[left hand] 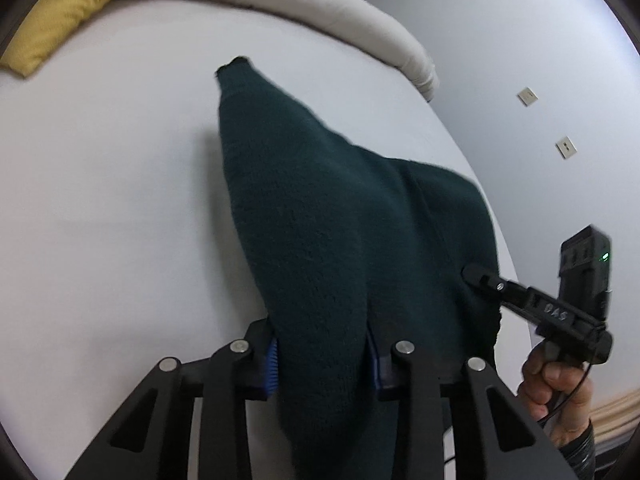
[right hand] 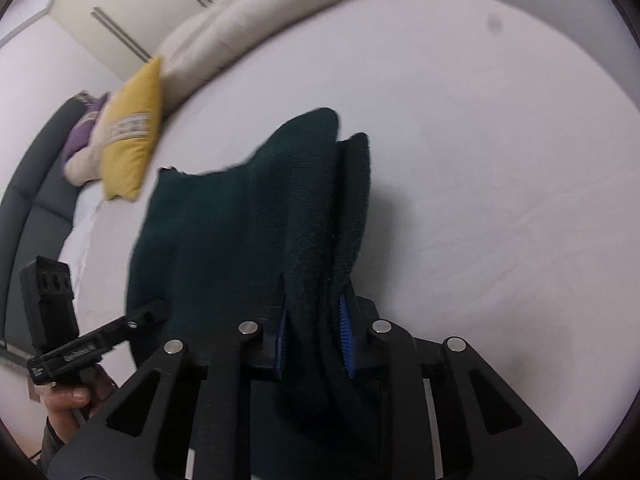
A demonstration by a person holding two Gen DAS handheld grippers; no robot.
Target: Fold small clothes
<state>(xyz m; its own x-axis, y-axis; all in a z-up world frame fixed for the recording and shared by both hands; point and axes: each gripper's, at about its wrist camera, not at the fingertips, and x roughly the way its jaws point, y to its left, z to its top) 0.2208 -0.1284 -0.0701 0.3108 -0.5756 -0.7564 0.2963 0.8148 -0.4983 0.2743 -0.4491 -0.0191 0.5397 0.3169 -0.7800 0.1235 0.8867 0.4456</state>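
A dark green knitted garment point(left hand: 320, 216) hangs lifted above the white bed point(left hand: 100, 200), held by both grippers. My left gripper point(left hand: 322, 360) is shut on one edge of it, the cloth bunched between the blue pads. My right gripper point(right hand: 314, 336) is shut on another edge of the garment point(right hand: 240, 232), and it shows in the left wrist view point(left hand: 486, 280) at the garment's right side. The left gripper also shows in the right wrist view point(right hand: 152, 314) at the garment's lower left. The far end of the garment trails toward the bed.
A rolled beige duvet point(left hand: 340, 12) lies along the bed's far edge. A yellow pillow point(right hand: 132, 132) and a purple cloth point(right hand: 82, 132) lie by the grey headboard point(right hand: 36, 184). A wall with two sockets point(left hand: 566, 147) stands beside the bed.
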